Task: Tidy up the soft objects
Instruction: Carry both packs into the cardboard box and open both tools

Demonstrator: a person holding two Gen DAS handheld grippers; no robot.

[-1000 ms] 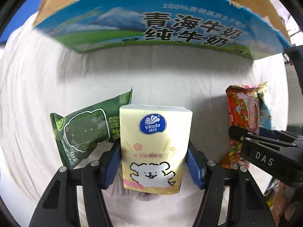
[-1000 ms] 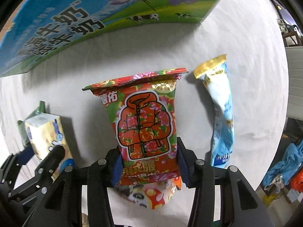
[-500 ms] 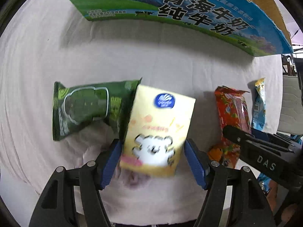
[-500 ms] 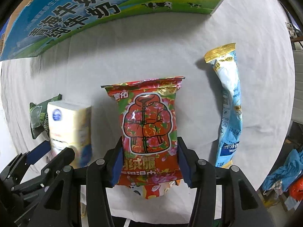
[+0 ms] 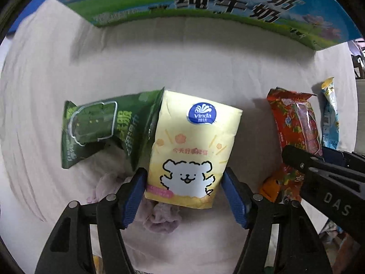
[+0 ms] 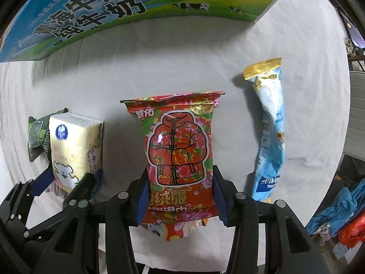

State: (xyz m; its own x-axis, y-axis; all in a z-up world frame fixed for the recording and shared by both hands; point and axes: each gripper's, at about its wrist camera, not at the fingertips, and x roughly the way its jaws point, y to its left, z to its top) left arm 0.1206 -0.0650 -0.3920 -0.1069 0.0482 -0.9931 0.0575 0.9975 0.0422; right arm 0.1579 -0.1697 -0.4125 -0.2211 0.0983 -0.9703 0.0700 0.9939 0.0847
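Left gripper (image 5: 183, 182) points at the milk carton box (image 5: 228, 6), blue pads clamped on the lower end of the yellow tissue pack (image 5: 191, 146), which is tilted and touches the green wipes pack (image 5: 95, 125). Right gripper (image 6: 180, 196) sits beside it, jaws clenched on the red floral wipes pack (image 6: 180, 157). Blue-white sachet (image 6: 270, 134) lies on the white cloth (image 6: 159, 68) to the right. Box interior not visible.

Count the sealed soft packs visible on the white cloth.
4: green pack far left, yellow tissue pack in the left gripper, red pack in the right gripper, blue pack far right. Others may hide beneath.
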